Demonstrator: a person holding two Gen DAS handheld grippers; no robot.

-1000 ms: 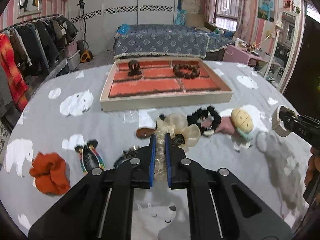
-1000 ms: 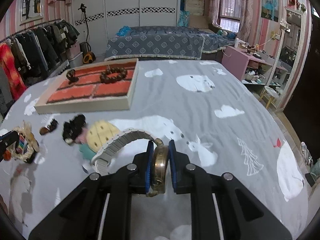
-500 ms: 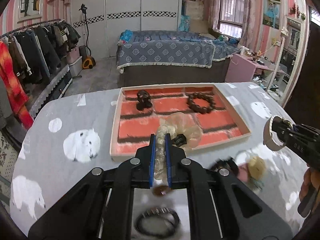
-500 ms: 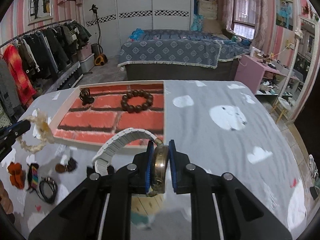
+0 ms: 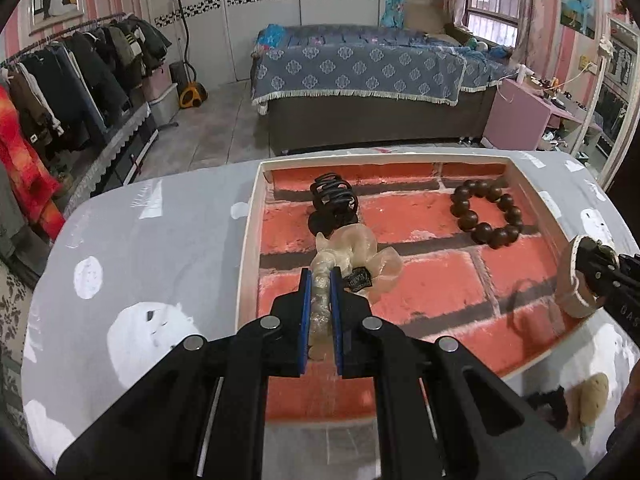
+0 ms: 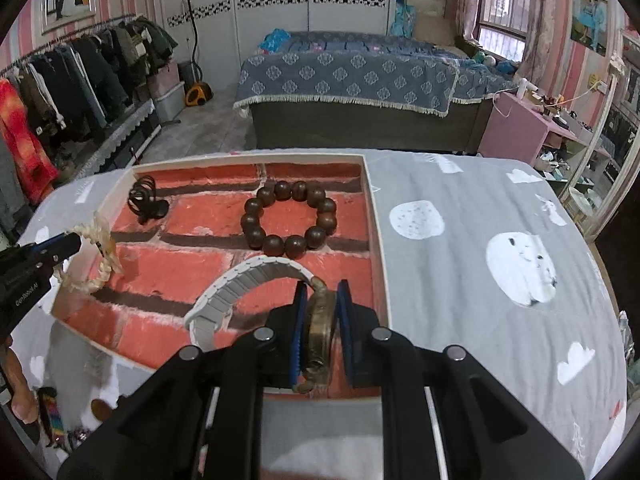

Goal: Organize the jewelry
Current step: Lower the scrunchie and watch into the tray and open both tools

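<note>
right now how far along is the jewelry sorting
Done: a black hair claw and a wooden bead bracelet lie in the brick-patterned tray. In hand: the left gripper holds a sheer beige scrunchie and the right gripper a white-band watch, both above the tray. Left: a few pieces on the grey cloth, including a striped clip.

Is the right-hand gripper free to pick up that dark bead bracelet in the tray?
Probably not yet: the right gripper is shut on a watch. The bead bracelet itself lies uncovered.

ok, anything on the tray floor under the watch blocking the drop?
Nothing visible. The watch in the right hand-held gripper hangs over bare tray floor; the bead bracelet lies farther back.
</note>
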